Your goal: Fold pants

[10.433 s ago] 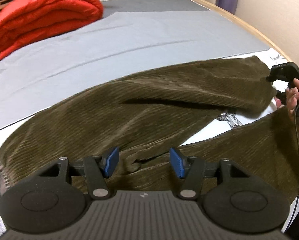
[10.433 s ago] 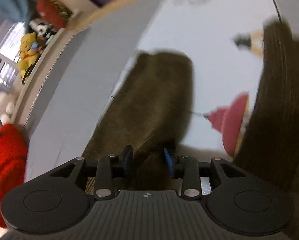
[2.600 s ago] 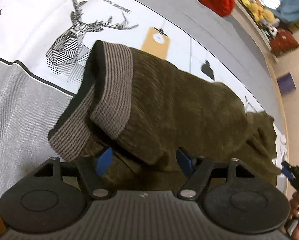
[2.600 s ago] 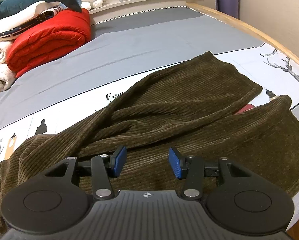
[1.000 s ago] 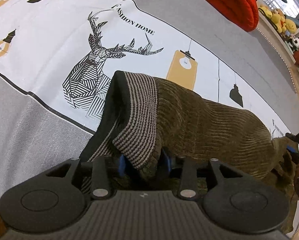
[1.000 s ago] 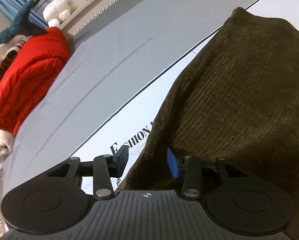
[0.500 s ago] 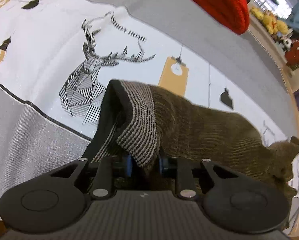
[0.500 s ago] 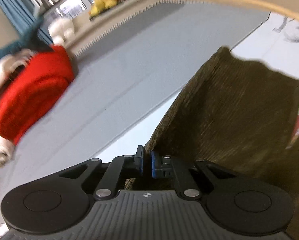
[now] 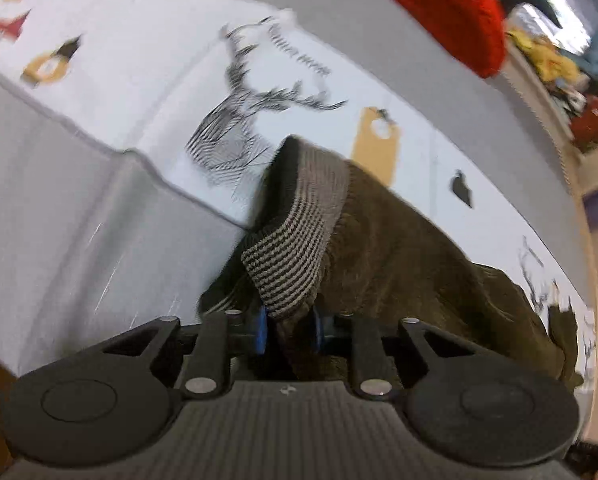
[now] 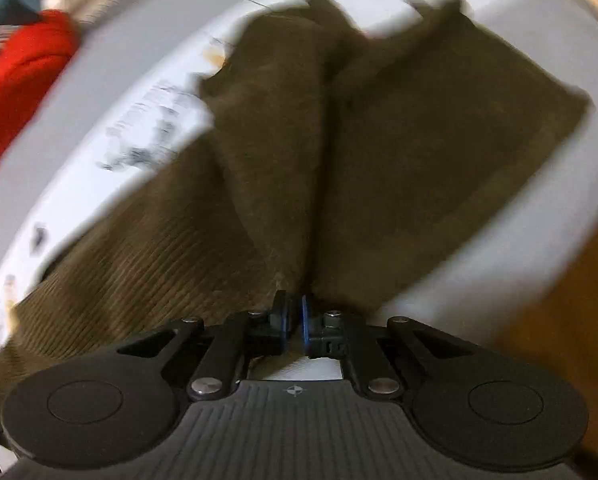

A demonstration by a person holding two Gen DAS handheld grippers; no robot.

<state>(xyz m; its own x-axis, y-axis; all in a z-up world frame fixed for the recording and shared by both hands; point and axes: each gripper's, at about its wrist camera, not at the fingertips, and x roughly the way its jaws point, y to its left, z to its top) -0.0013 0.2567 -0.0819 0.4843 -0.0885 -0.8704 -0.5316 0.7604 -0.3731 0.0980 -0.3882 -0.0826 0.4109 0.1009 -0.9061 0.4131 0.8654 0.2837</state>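
The olive-brown corduroy pants (image 9: 399, 252) lie across the printed bed cover. My left gripper (image 9: 289, 330) is shut on their striped ribbed waistband (image 9: 299, 240), which folds over just ahead of the blue pads. My right gripper (image 10: 295, 322) is shut on an edge of the pants (image 10: 283, 168) and holds it lifted, so the cloth hangs down in folds over the leg part below. The right wrist view is blurred by motion.
The white bed cover (image 9: 147, 60) carries a deer print (image 9: 239, 132) and small motifs. A red duvet (image 9: 439, 4) lies at the far side and also shows in the right wrist view (image 10: 19, 76). The wooden floor (image 10: 571, 280) lies past the bed edge.
My right gripper has lifted and swung with the pants edge, now looking down on the cloth. My left gripper stays shut on the waistband and has shifted a little.
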